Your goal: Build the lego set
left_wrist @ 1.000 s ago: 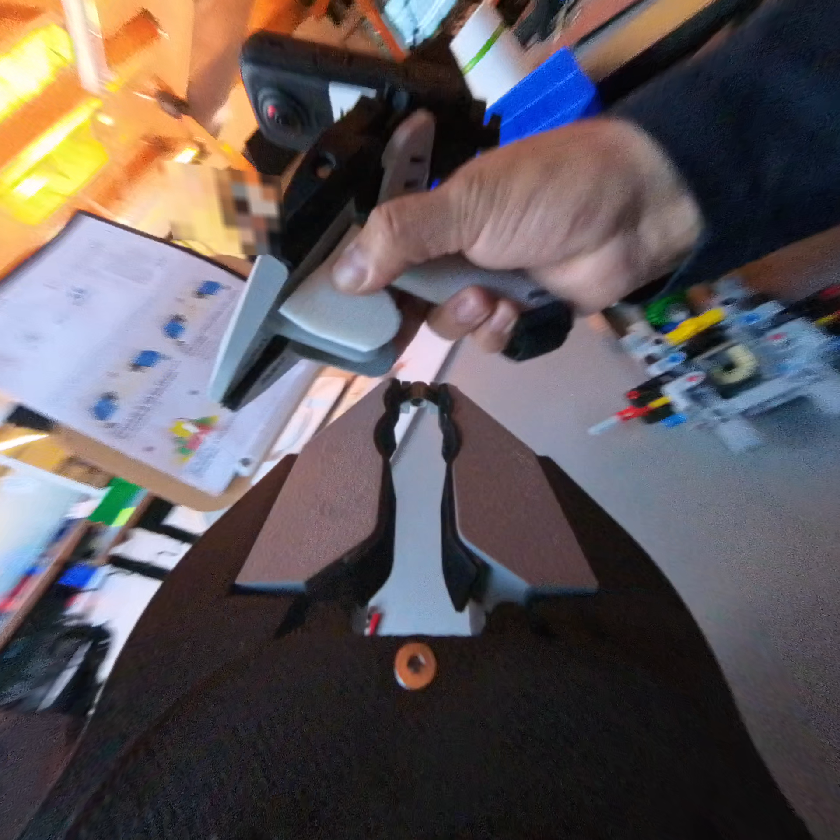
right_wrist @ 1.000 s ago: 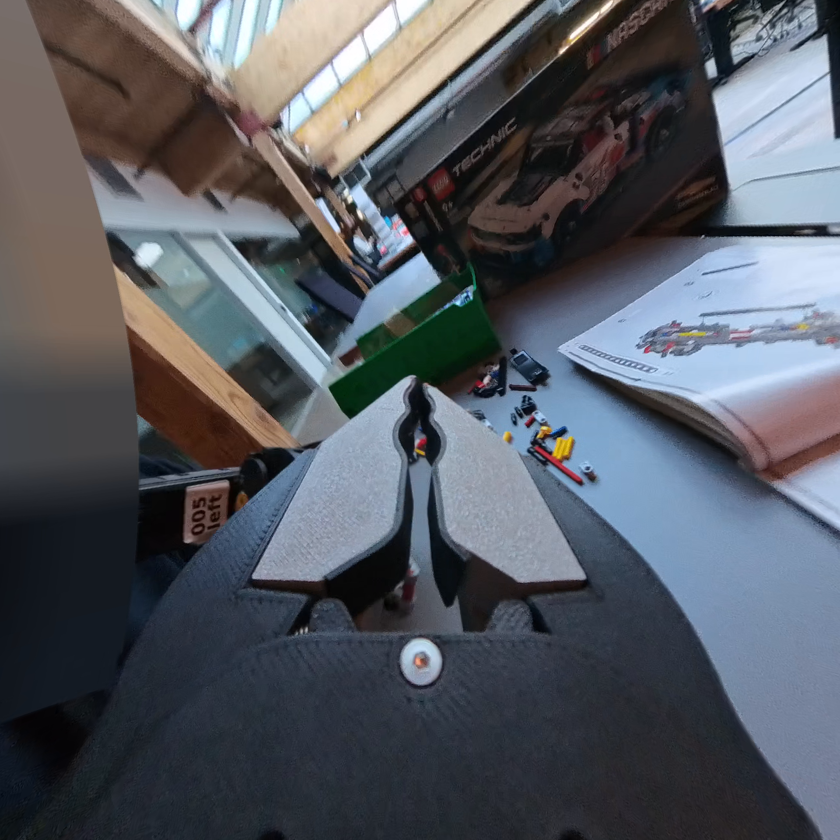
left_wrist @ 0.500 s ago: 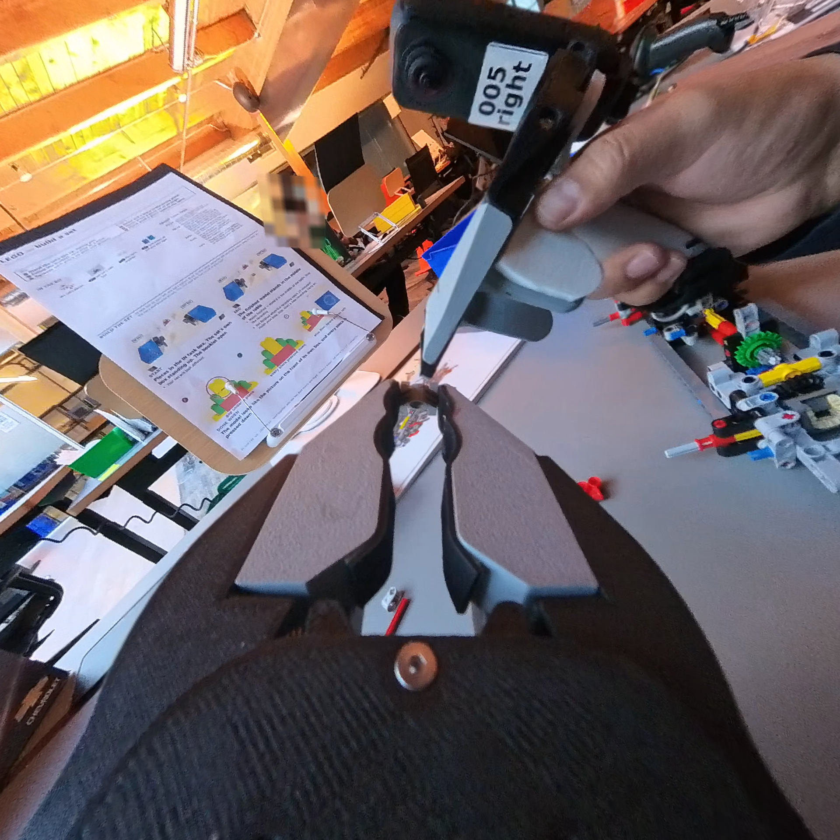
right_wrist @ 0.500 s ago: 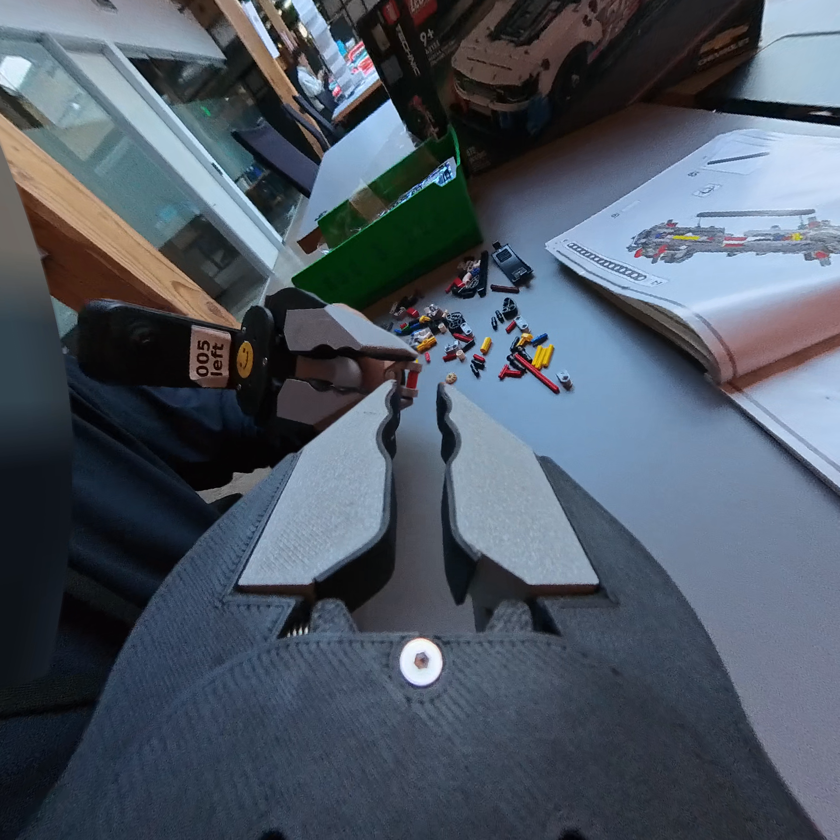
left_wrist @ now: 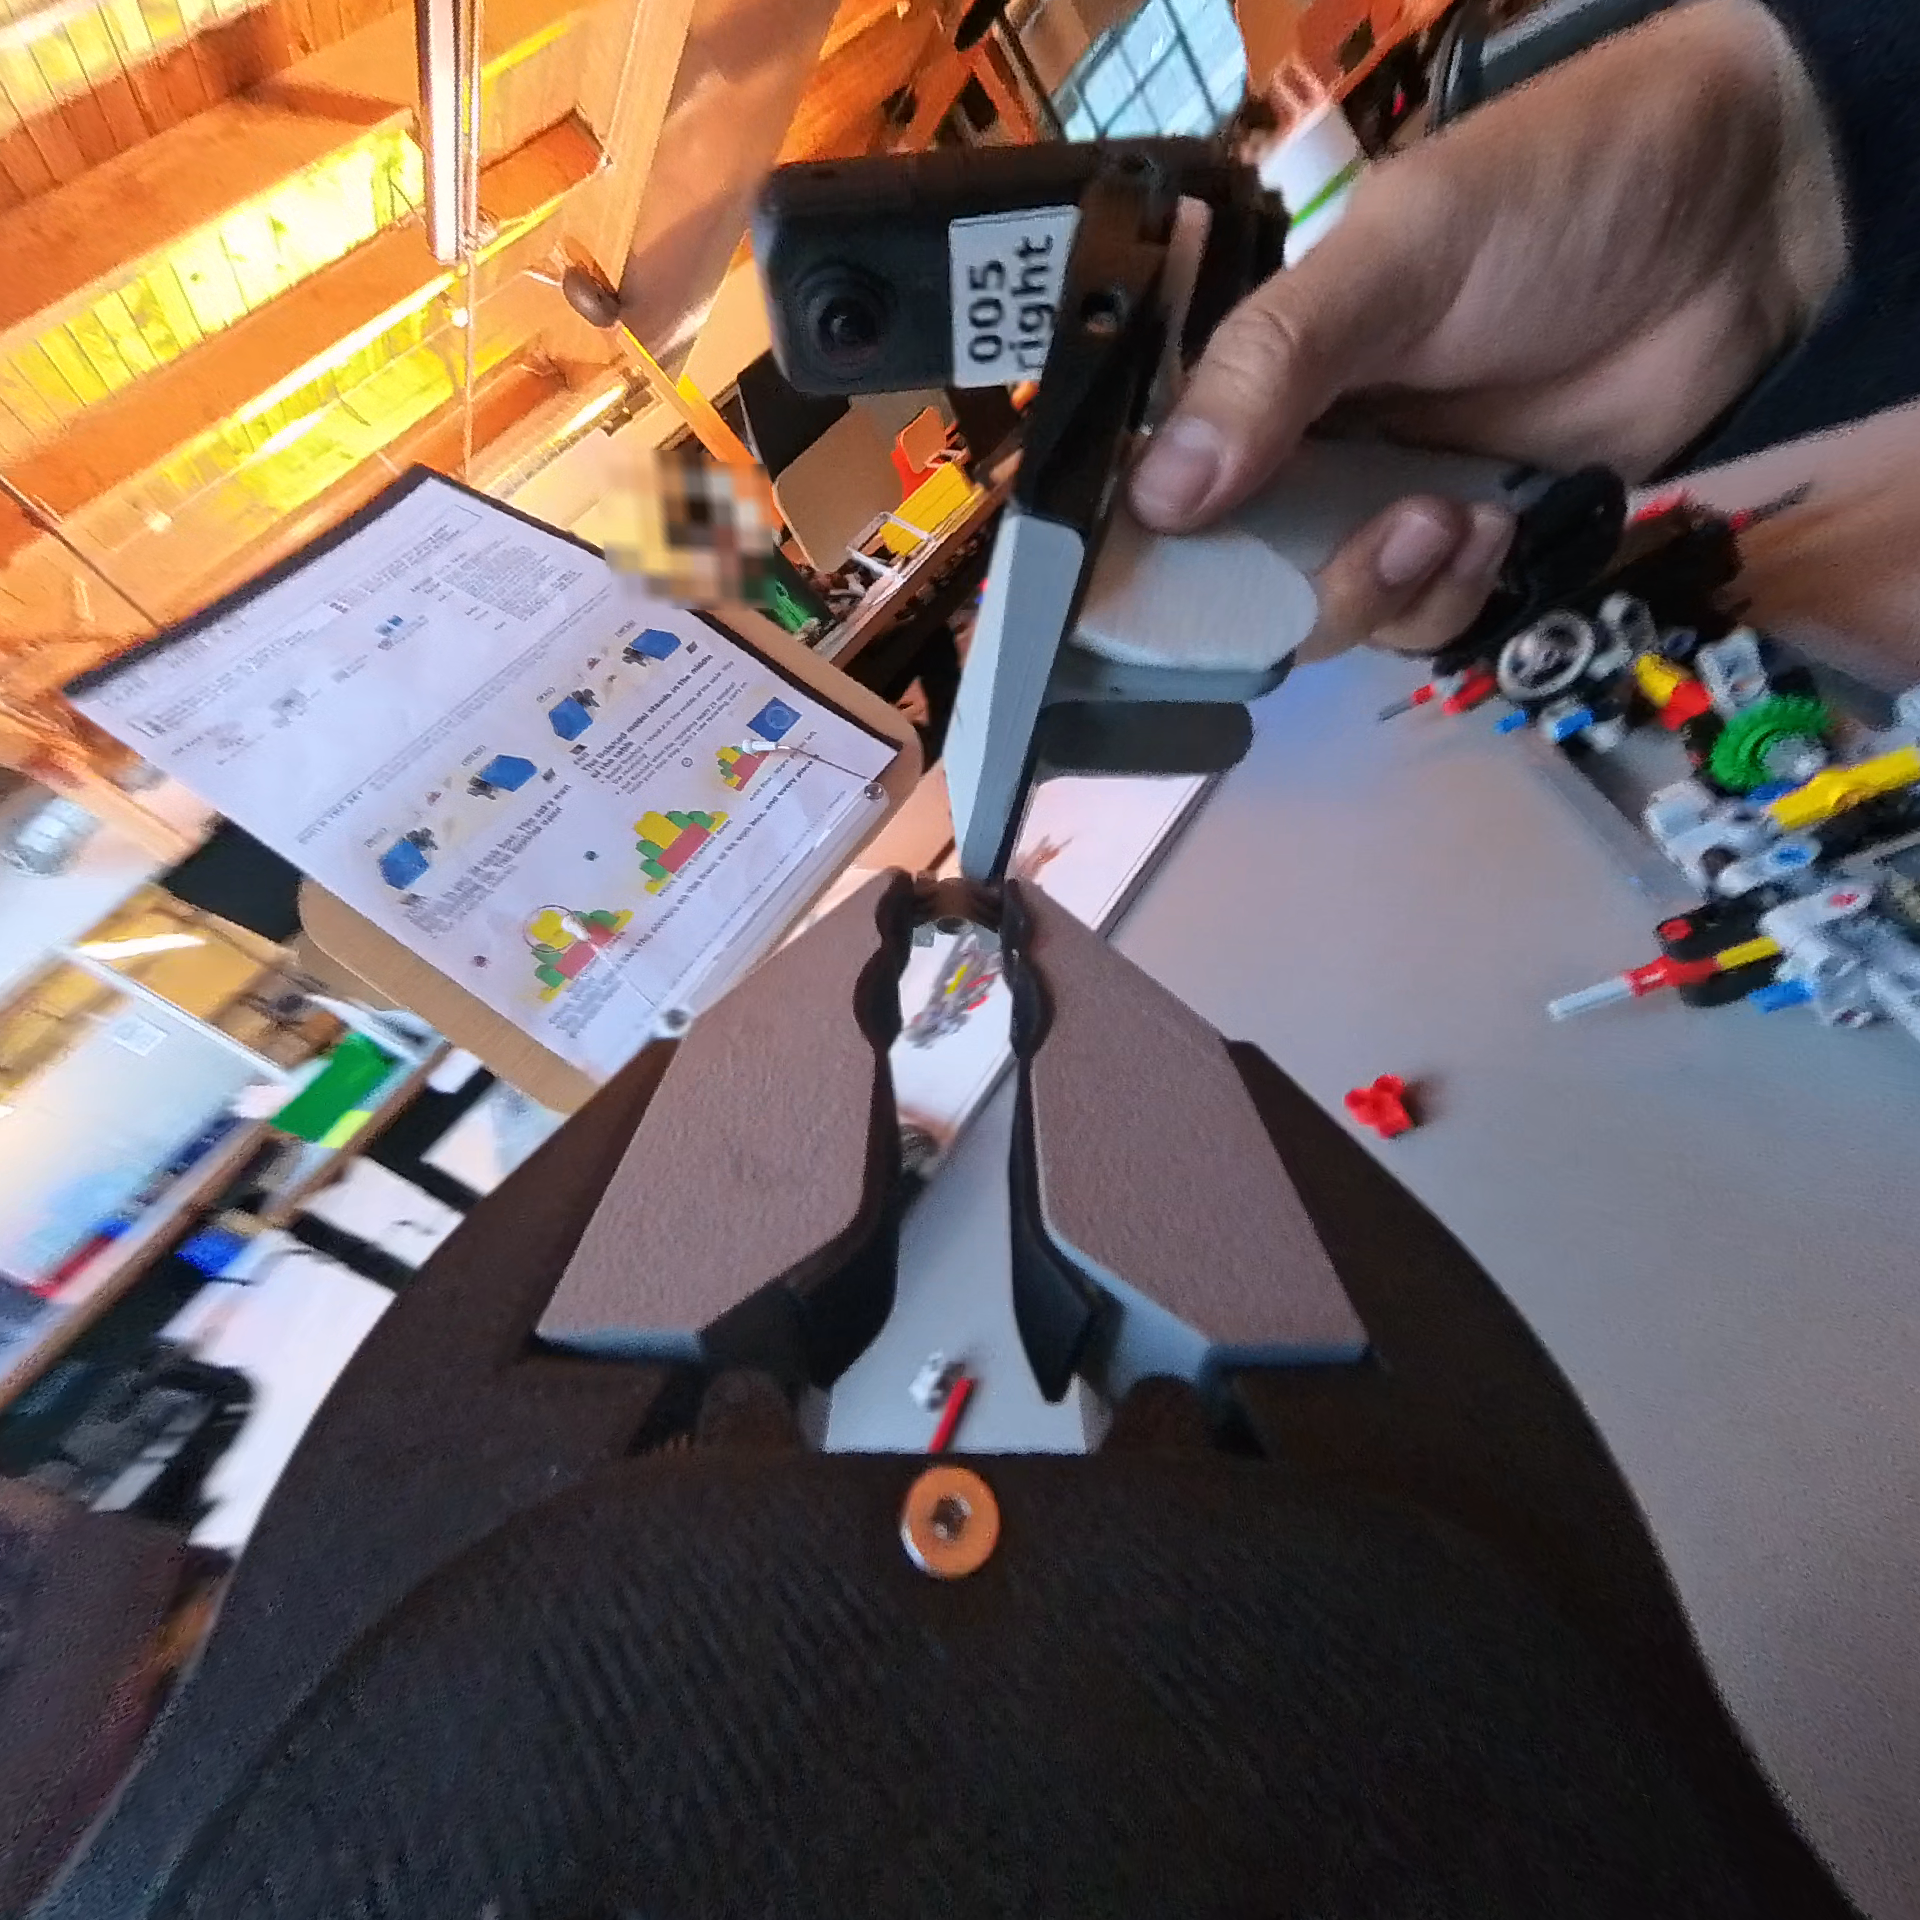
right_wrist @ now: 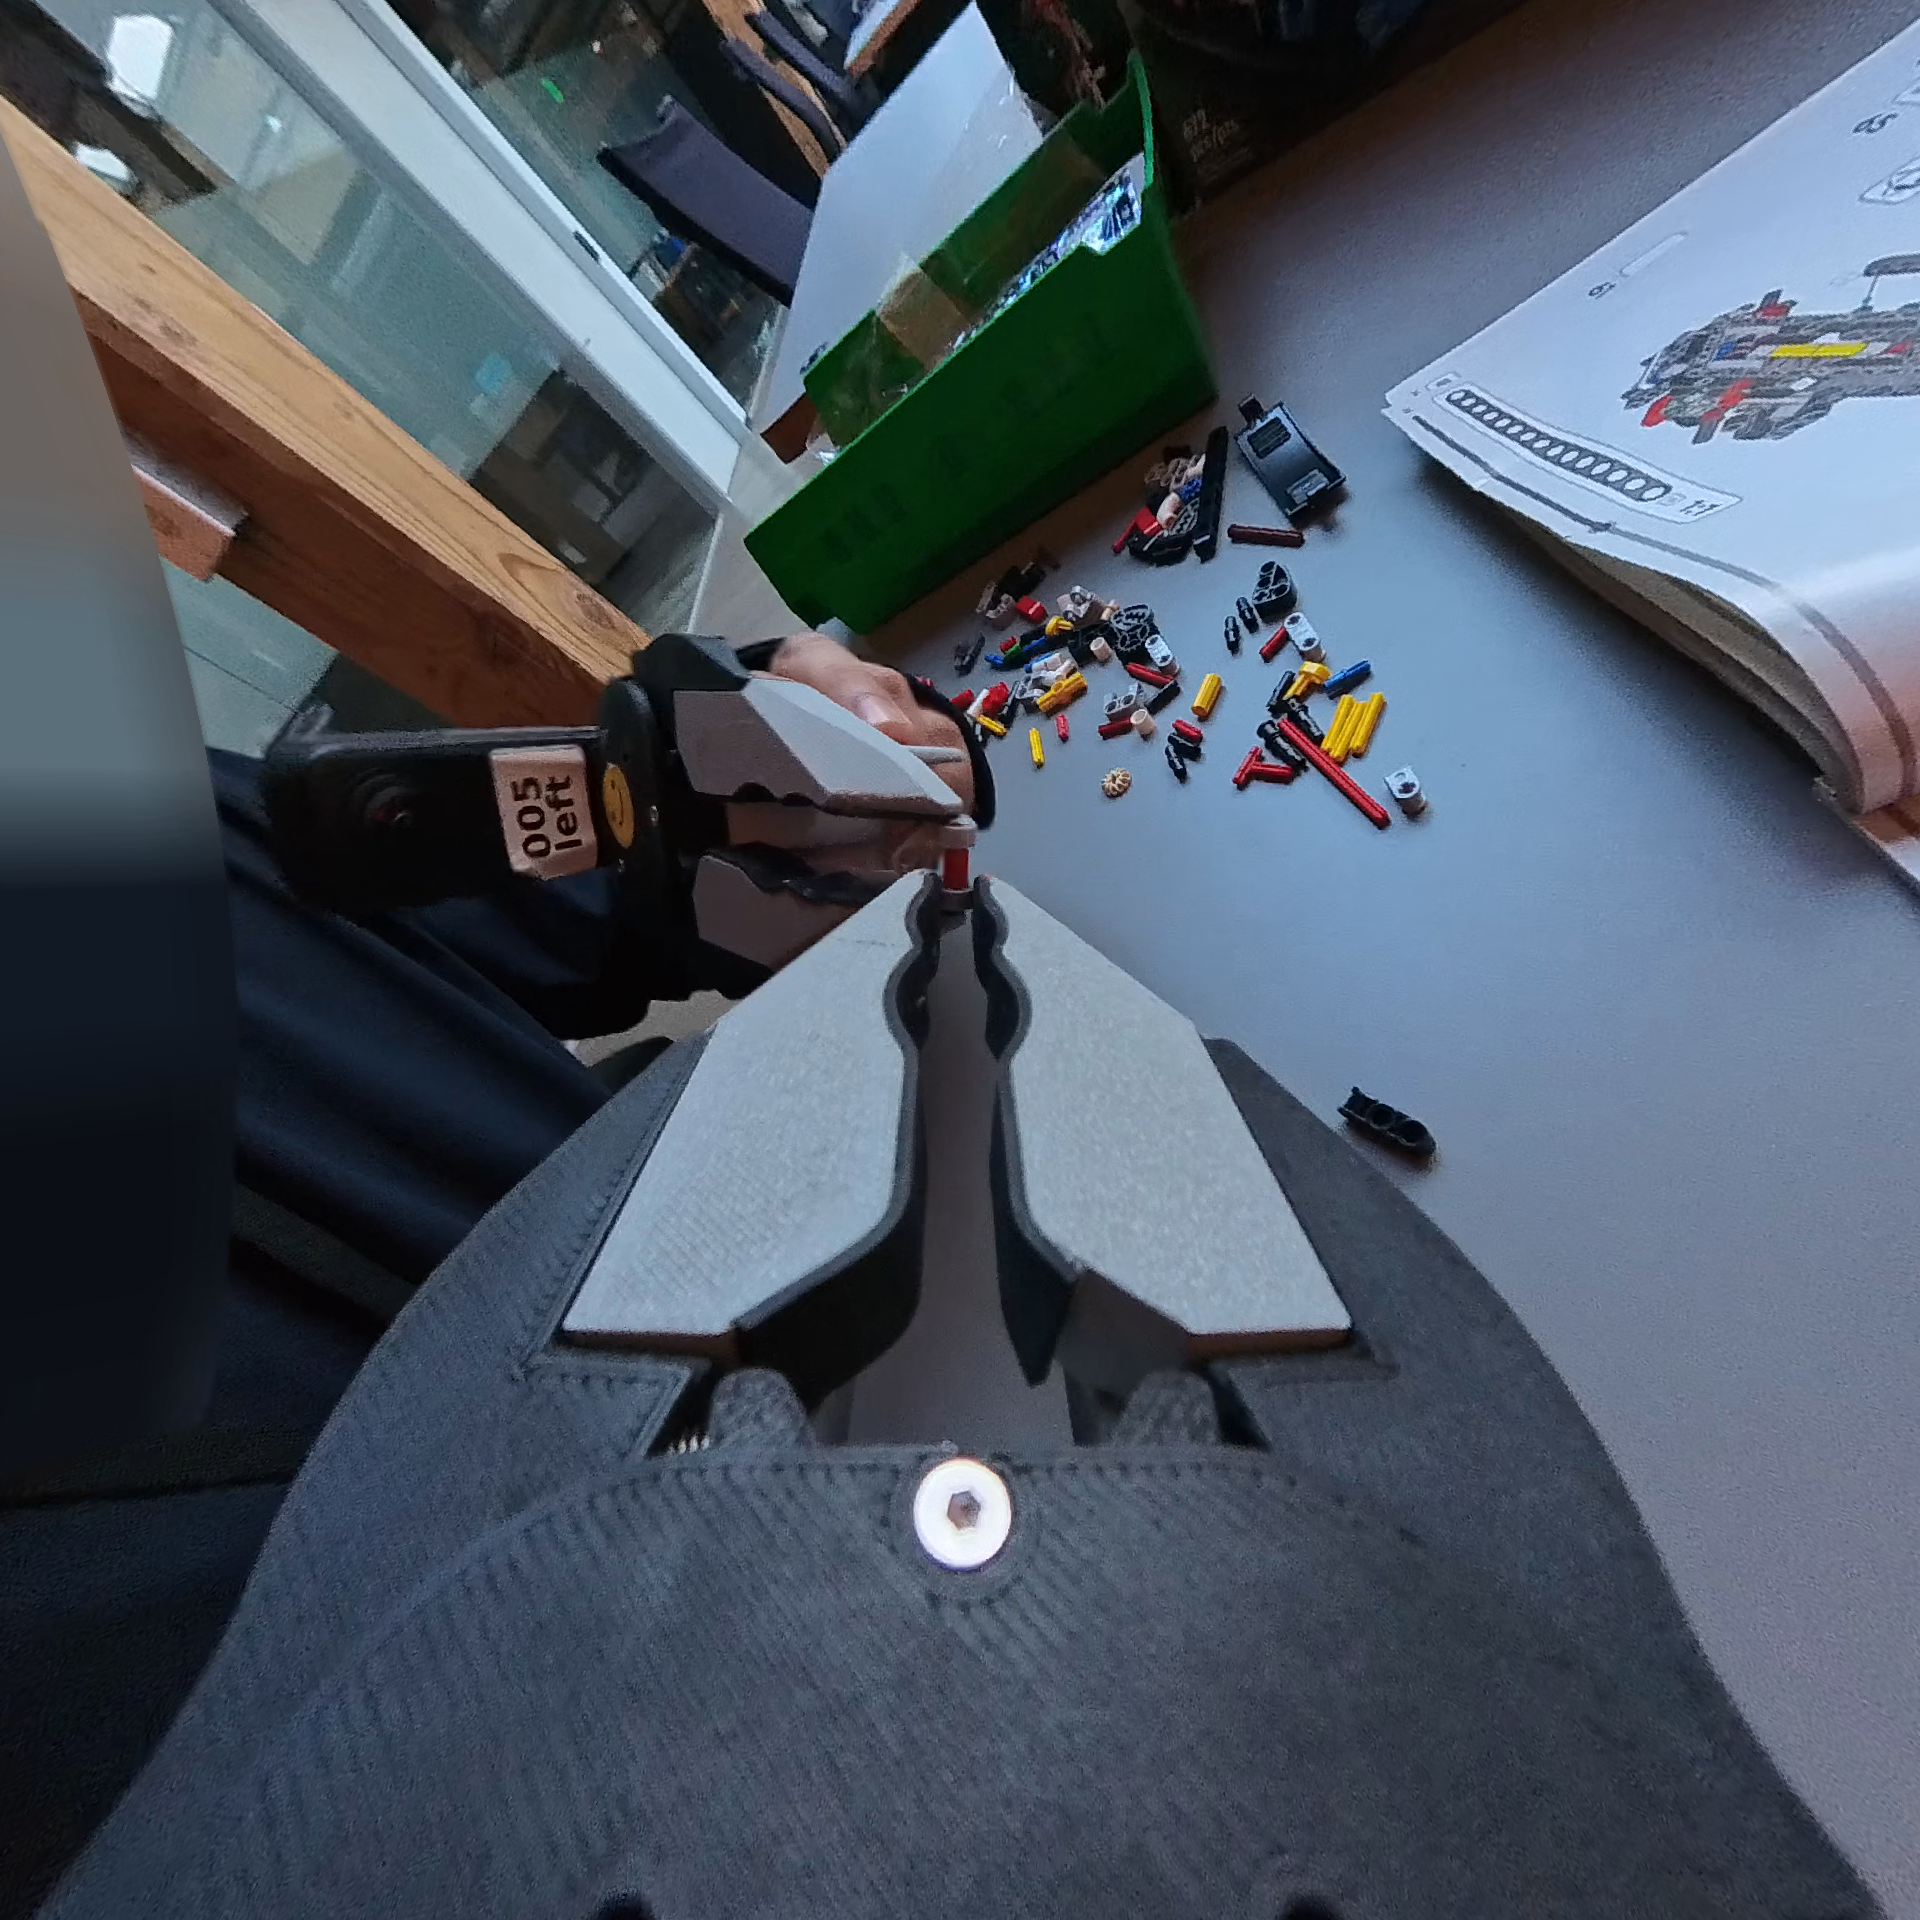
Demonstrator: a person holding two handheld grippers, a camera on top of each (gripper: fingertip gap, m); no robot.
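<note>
Left gripper [right_wrist: 961,826] and right gripper [right_wrist: 954,896] both clamp one small red and grey peg [right_wrist: 954,862] above the worktop [right_wrist: 1558,987]

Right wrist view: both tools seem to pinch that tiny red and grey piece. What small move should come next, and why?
Probably ease the fingers of the left gripper open slightly. The red and grey piece sits between them while the right gripper has its fingers closed on the lower end; one pair must yield.
</note>
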